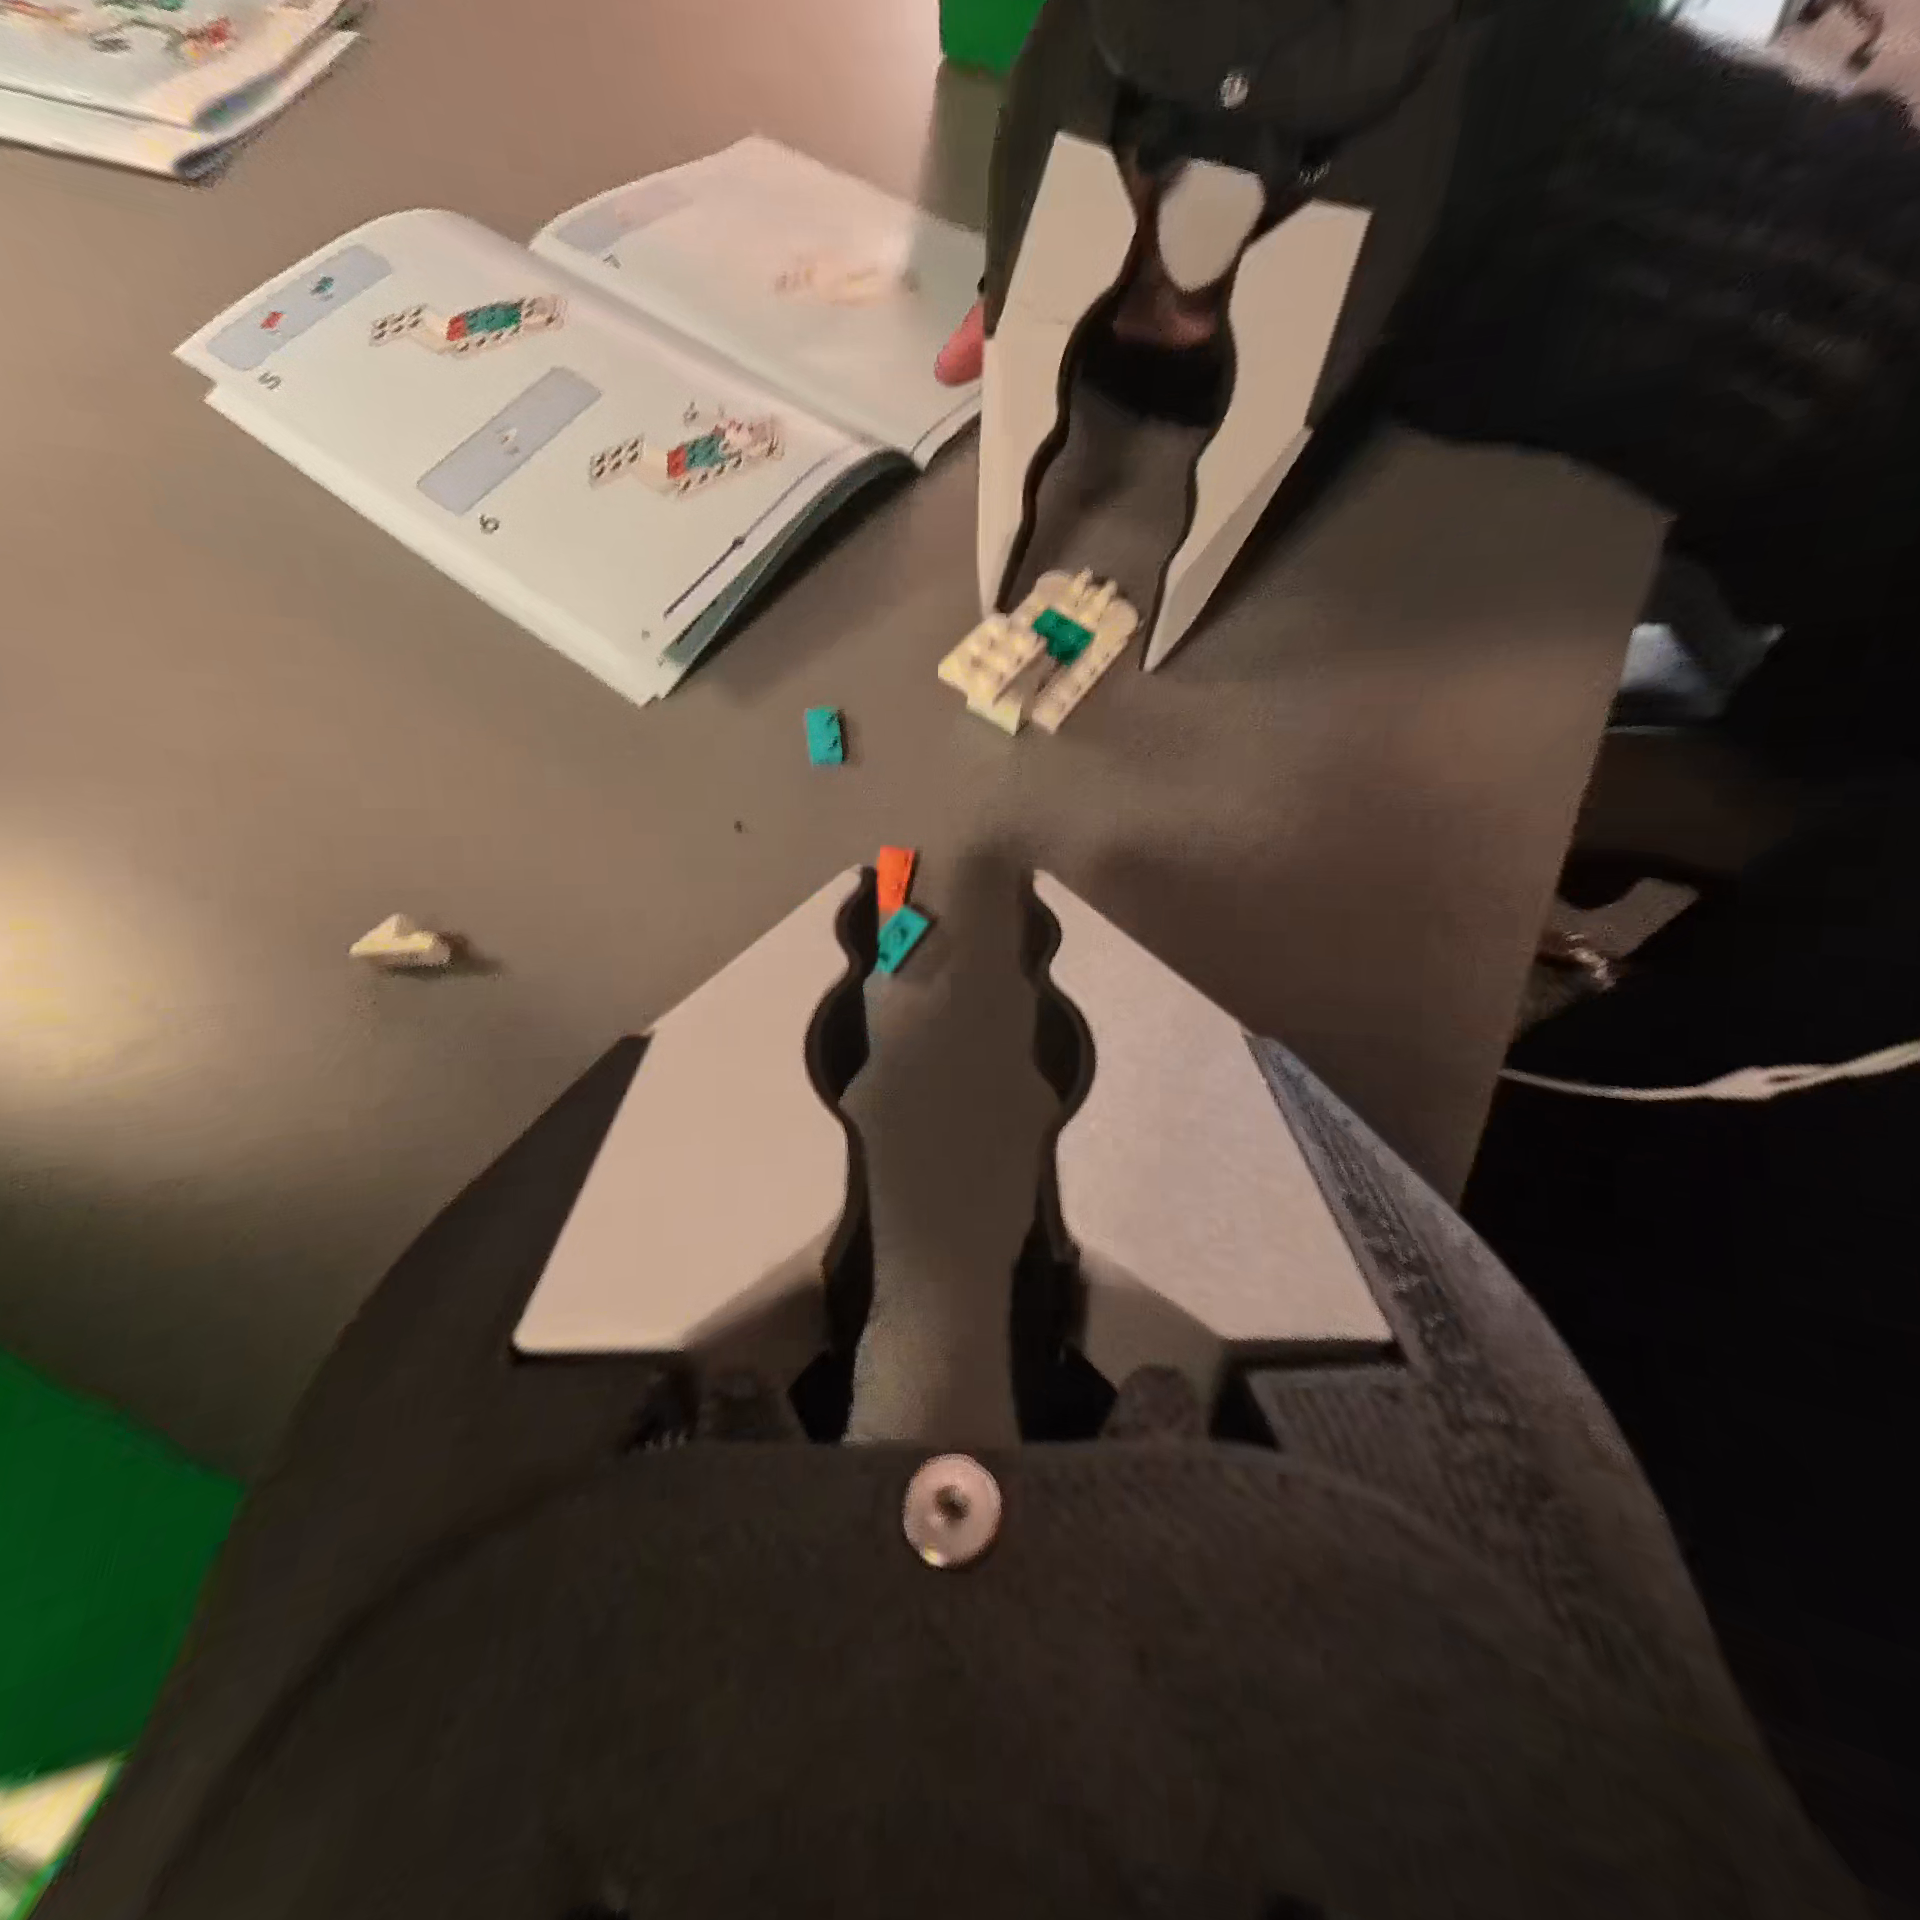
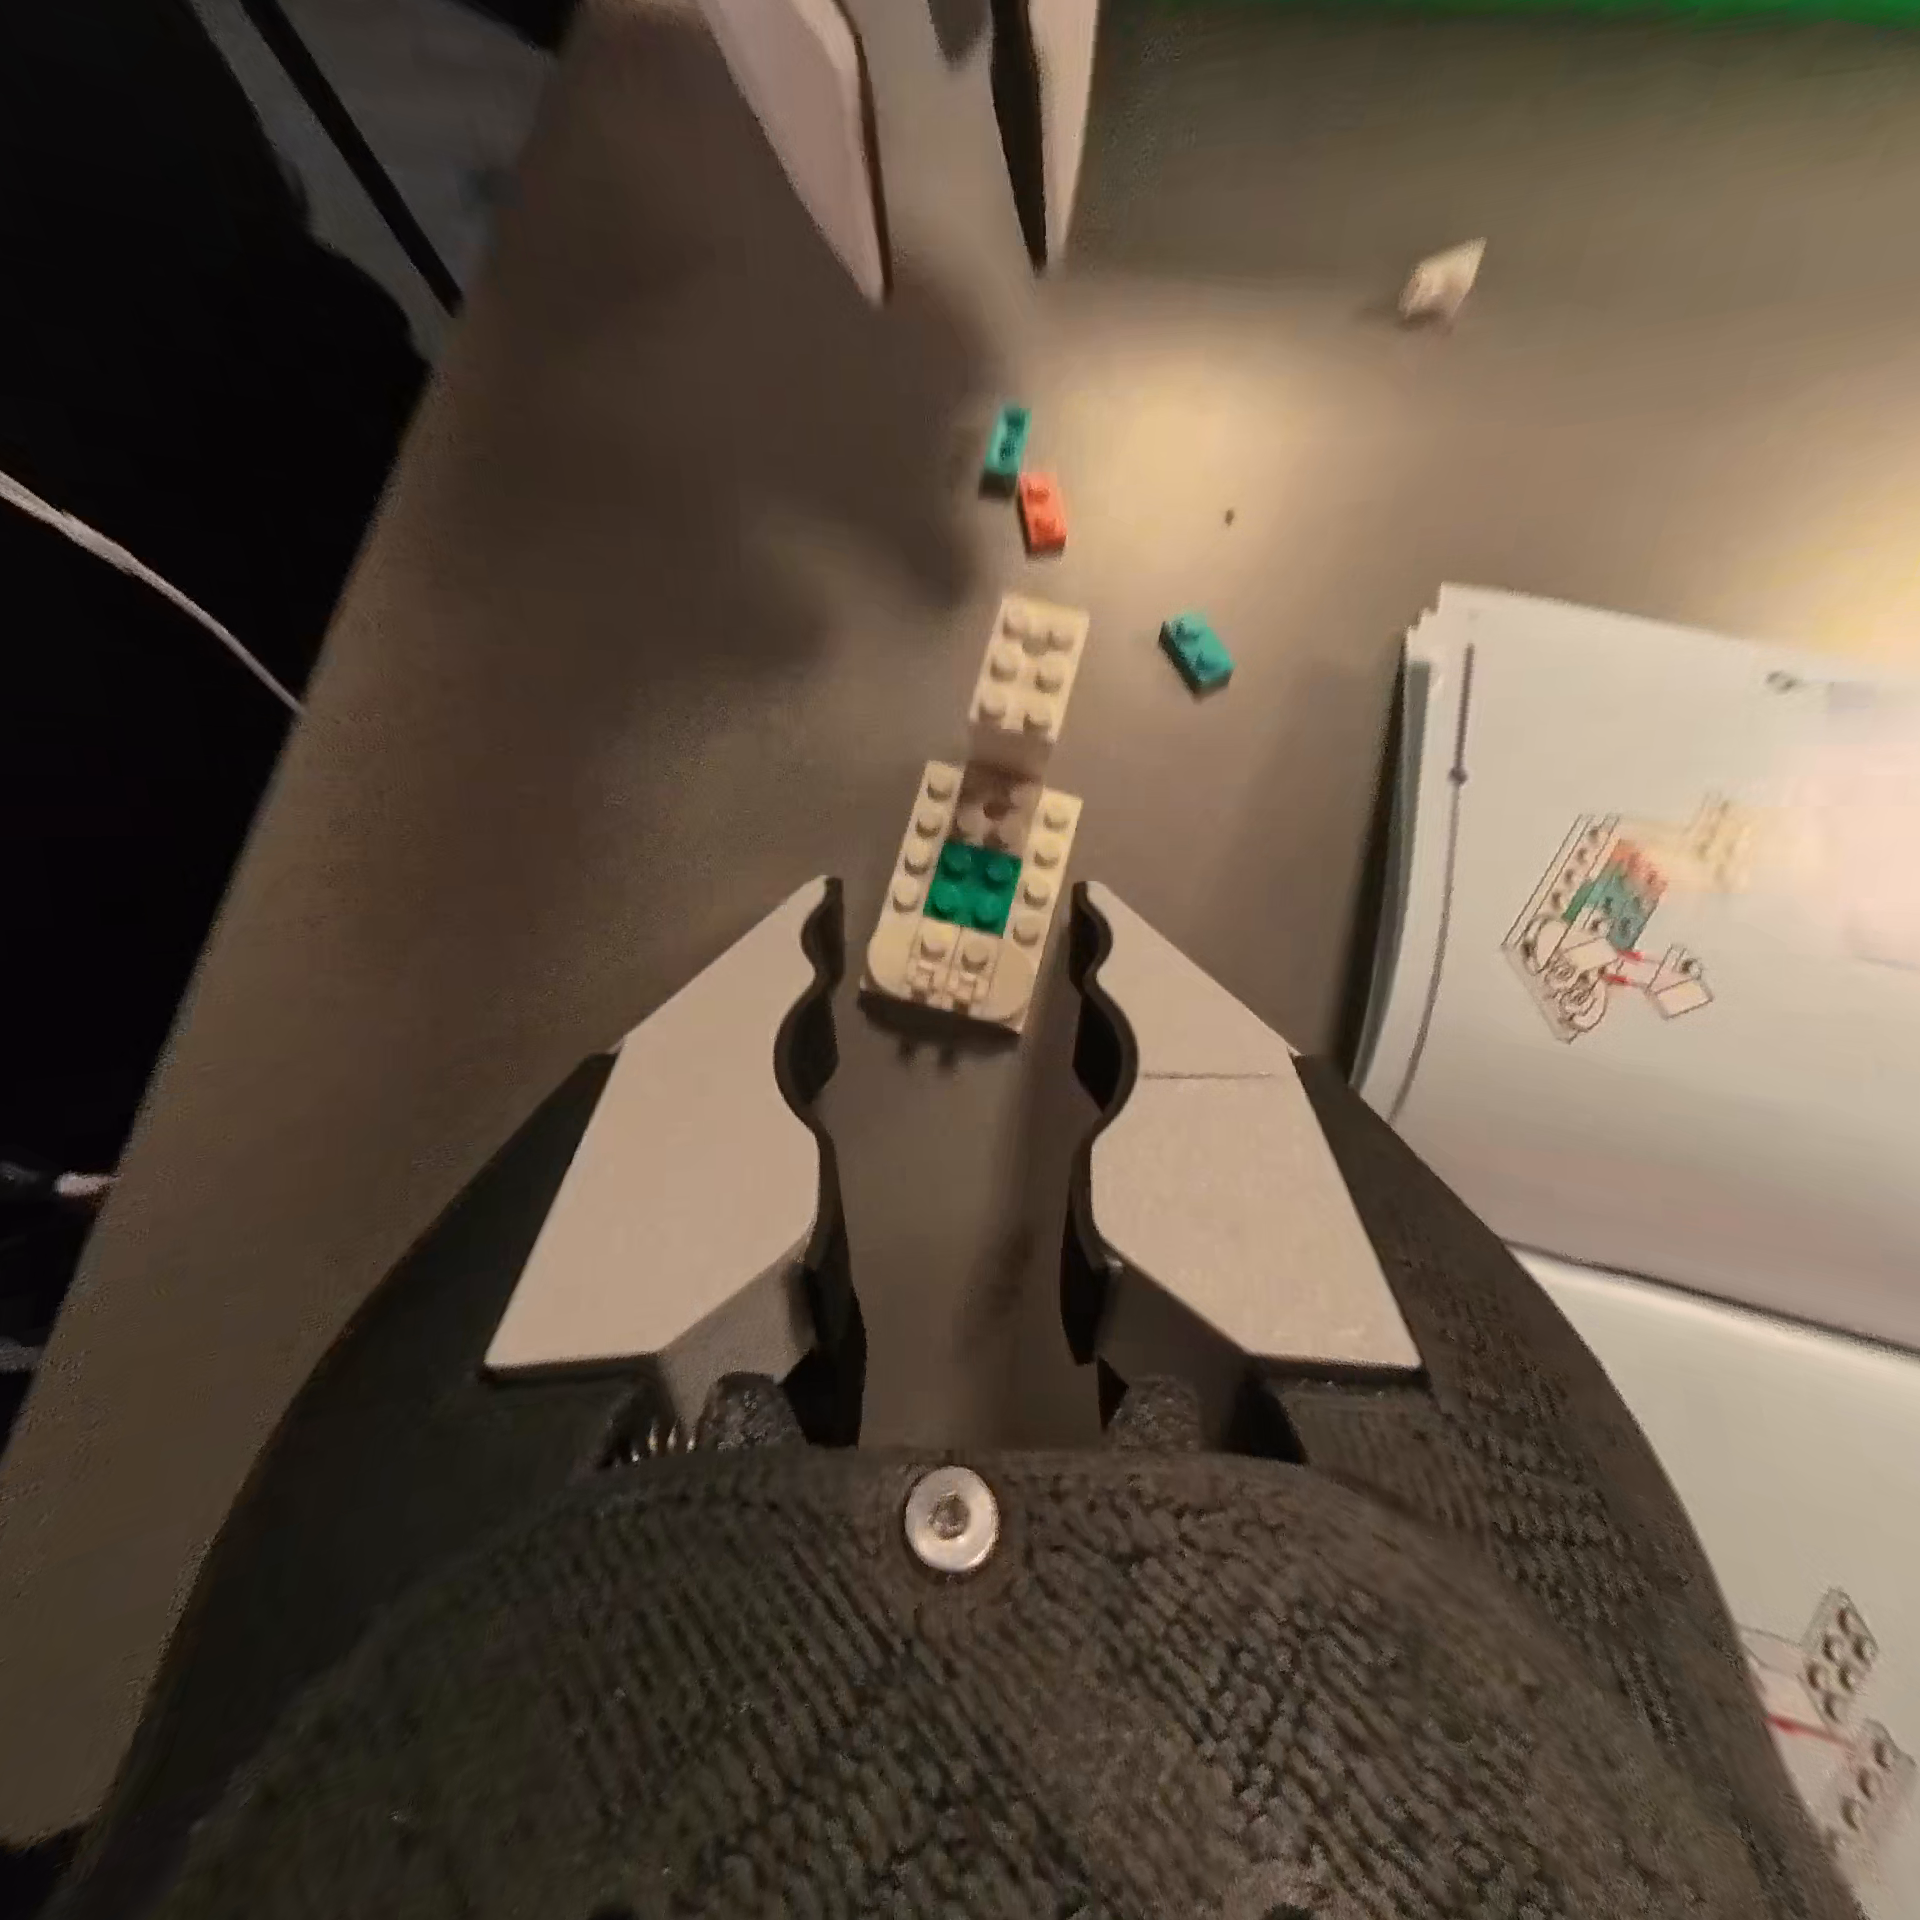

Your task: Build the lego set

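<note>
A partly built white lego model with a green 2x2 brick on top lies on the grey table. My right gripper is open, its tips on either side of the model's near end. In the left wrist view the model sits between the right gripper's tips. My left gripper is open and empty above the table. A small orange brick and a teal brick lie by its left fingertip. Another teal brick lies farther on.
An open instruction booklet lies on the table at the left; it also shows in the right wrist view. A white slope piece lies alone at the left. More booklets are at the far corner. The table edge runs on the right. Between my right fingertips and the teal brick there is roughly 6 cm. Seen from the right wrist view as well.
</note>
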{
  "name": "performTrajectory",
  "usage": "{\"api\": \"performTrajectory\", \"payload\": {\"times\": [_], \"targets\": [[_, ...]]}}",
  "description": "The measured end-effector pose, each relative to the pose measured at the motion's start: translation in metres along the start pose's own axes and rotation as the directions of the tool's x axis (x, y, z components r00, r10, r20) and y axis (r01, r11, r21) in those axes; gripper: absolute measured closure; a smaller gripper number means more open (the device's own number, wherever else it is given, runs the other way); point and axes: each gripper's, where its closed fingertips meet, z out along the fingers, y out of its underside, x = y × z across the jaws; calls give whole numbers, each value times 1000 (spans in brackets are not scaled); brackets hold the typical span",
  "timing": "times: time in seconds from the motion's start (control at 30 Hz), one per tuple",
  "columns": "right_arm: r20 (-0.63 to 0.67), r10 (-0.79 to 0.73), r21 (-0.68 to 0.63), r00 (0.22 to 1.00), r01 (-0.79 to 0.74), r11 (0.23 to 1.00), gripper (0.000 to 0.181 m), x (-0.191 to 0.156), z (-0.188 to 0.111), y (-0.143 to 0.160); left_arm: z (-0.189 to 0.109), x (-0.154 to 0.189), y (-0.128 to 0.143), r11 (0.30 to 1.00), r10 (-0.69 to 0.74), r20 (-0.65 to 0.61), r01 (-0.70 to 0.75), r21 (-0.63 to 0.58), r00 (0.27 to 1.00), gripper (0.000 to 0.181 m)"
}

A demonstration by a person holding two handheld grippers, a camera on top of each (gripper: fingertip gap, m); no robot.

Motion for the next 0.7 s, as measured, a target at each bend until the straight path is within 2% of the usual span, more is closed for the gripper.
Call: {"api": "performTrajectory", "payload": {"times": [0.03, 0.27, 0.37, 0.47, 0.57, 0.63, 0.7], "targets": [[-2, -4, -14, 1000, 4, 1000, 141, 0, 1, 2, -2, 0, 4, 1000, 9, 18, -9, -5, 1000, 156], [2, -52, -38, 999, 52, 998, 150, -5, 6, -2, -9, 10, 5, 995, 70, 31, -72, 63, 997, 152], [38, -65, 40, 997, 63, 997, 151, -11, 9, -16, -5, 17, -5, 992, 76, -11, -75, 102, 997, 137], [58, -75, 144, 996, 66, 987, 151, -15, 11, -36, 4, 18, -8, 995, 23, -49, -18, 97, 999, 118], [77, -104, 237, 992, 83, 968, 151, -22, 11, -57, 13, 24, -6, 996, -13, -162, 28, 89, 987, 124], [73, -127, 255, 989, 104, 961, 151, -24, 12, -65, 14, 31, -6, 996, -32, -254, 53, 77, 967, 134], [69, -142, 255, 988, 120, 959, 151, -26, 13, -68, 9, 36, -12, 992, -22, -314, 61, 115, 949, 143]]}}
